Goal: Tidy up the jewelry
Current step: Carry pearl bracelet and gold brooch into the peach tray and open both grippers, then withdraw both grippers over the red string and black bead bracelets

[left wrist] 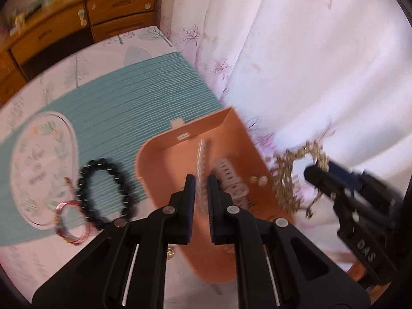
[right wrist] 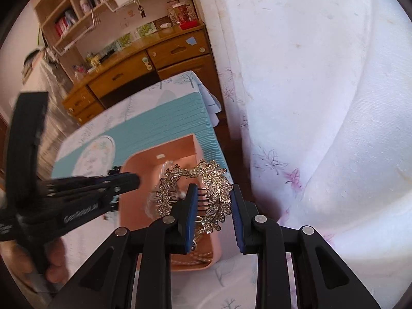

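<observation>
A pink jewelry box (left wrist: 231, 134) stands open on a teal mat (left wrist: 134, 97); it also shows in the right wrist view (right wrist: 144, 170). My left gripper (left wrist: 201, 180) hovers over the box with its jaws a narrow gap apart and nothing between them; a clear feather-shaped piece (left wrist: 202, 154) and a grey hair clip (left wrist: 231, 180) lie inside. My right gripper (right wrist: 213, 193) is shut on a gold leaf-shaped hair comb (right wrist: 219, 188) and holds it in the air above the box's right edge. The comb also shows in the left wrist view (left wrist: 291, 177). A black bead bracelet (left wrist: 103, 193) and a red string bracelet (left wrist: 70, 221) lie on the mat.
A round floral plate (left wrist: 41, 164) sits on the mat at the left. A white floral curtain (left wrist: 309, 64) hangs to the right of the table. A wooden dresser (left wrist: 77, 25) stands behind the table. A bookshelf (right wrist: 103, 13) hangs above it.
</observation>
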A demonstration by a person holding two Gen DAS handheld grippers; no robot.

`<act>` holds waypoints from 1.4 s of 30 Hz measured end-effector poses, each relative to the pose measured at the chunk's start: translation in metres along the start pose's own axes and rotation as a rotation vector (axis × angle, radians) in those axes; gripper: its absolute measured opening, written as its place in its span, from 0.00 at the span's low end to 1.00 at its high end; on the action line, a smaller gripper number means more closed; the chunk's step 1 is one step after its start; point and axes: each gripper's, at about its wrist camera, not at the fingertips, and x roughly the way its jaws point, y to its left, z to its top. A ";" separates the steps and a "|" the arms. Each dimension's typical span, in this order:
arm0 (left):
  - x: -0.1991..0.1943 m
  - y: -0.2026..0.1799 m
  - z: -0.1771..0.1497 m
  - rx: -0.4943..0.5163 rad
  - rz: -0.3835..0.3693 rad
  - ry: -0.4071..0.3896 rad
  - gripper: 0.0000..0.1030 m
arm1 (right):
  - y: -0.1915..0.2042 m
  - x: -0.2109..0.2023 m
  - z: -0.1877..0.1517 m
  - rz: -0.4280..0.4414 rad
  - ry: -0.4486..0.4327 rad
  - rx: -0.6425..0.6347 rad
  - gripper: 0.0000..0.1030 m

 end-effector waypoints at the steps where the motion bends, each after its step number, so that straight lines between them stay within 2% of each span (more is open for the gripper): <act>1: -0.003 0.000 -0.002 0.014 0.015 -0.006 0.12 | 0.002 0.004 0.000 -0.007 0.004 -0.008 0.24; 3: -0.016 0.004 -0.006 0.018 0.030 -0.052 0.38 | 0.007 0.012 -0.001 -0.007 0.017 -0.020 0.24; 4: -0.023 0.009 -0.008 0.007 0.022 -0.072 0.66 | 0.011 0.017 -0.001 -0.006 0.022 -0.024 0.24; 5: -0.028 0.013 -0.009 -0.005 0.013 -0.089 0.81 | 0.016 0.022 -0.001 -0.007 0.023 -0.034 0.24; 6: -0.037 0.021 -0.012 -0.026 0.003 -0.118 0.81 | 0.020 0.026 0.000 -0.011 0.024 -0.044 0.24; 9: -0.051 0.038 -0.016 -0.066 0.011 -0.141 0.81 | 0.034 0.037 -0.003 -0.011 0.039 -0.074 0.24; 15: -0.073 0.076 -0.037 -0.168 0.031 -0.190 0.81 | 0.067 0.059 -0.014 0.045 0.079 -0.125 0.24; 17: -0.075 0.083 -0.043 -0.182 0.031 -0.192 0.81 | 0.077 0.064 -0.018 0.093 0.098 -0.126 0.24; 21: -0.075 0.094 -0.060 -0.218 0.021 -0.185 0.81 | 0.093 0.071 -0.025 0.129 0.128 -0.148 0.24; 25: -0.075 0.098 -0.070 -0.245 0.009 -0.188 0.81 | 0.097 0.065 -0.029 0.190 0.121 -0.129 0.20; 30: -0.079 0.096 -0.080 -0.239 0.016 -0.194 0.81 | 0.091 0.051 -0.025 0.181 0.100 -0.119 0.20; 34: -0.079 0.094 -0.091 -0.239 0.022 -0.188 0.81 | 0.087 0.055 -0.028 0.074 0.119 -0.157 0.20; 36: -0.077 0.093 -0.100 -0.226 0.047 -0.185 0.81 | 0.083 0.057 -0.029 0.059 0.127 -0.153 0.20; 42: -0.070 0.105 -0.131 -0.225 0.138 -0.162 0.81 | 0.097 0.038 -0.035 0.107 0.096 -0.217 0.20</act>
